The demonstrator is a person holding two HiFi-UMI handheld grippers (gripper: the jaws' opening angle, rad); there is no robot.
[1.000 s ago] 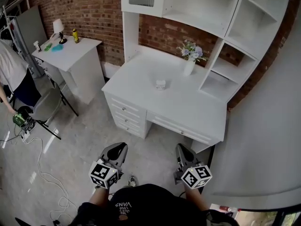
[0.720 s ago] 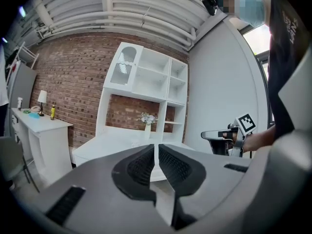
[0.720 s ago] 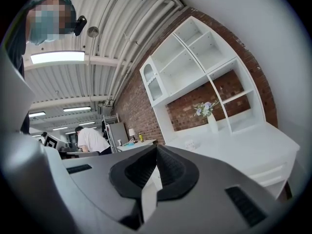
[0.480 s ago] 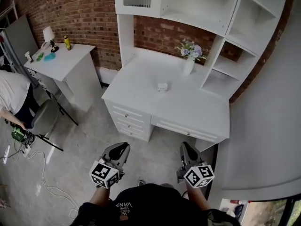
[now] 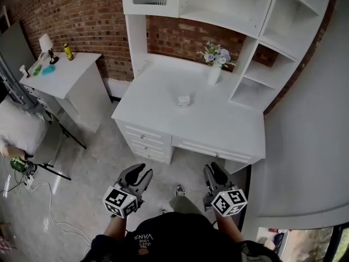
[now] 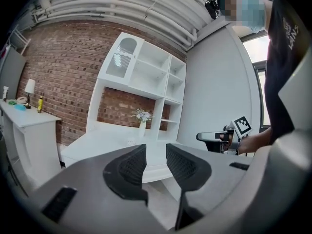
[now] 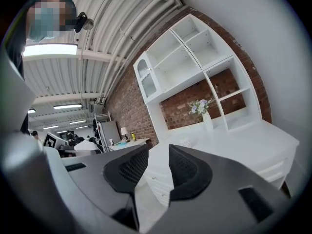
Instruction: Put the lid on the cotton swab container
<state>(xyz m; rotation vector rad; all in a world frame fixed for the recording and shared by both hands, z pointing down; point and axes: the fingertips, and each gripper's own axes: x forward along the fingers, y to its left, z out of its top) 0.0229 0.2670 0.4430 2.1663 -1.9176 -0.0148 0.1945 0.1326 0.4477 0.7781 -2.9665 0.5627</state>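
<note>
A small white cotton swab container [image 5: 184, 100] sits alone in the middle of the white desk [image 5: 163, 124]; it is too small to tell its lid apart. It also shows far off as the container [image 6: 130, 141] and as the container [image 7: 186, 142]. My left gripper [image 5: 140, 173] and right gripper [image 5: 213, 171] hang side by side near my body, over the floor and well short of the desk. Both have just been opening their jaws, and both stand open with nothing between them. The left gripper [image 6: 156, 162] and right gripper [image 7: 158, 161] point at the desk.
A vase of flowers [image 5: 214, 72] stands at the desk's back, under the white hutch shelves [image 5: 251, 64]. A side table [image 5: 60, 72] with a lamp and bottle is at left, with a chair and a person [image 5: 22, 132] beside it. Cables [image 5: 49, 201] trail over the floor.
The desk has drawn a little nearer and shifted left in the head view. Both grippers' jaws have parted slightly. The person at left has bent lower.
</note>
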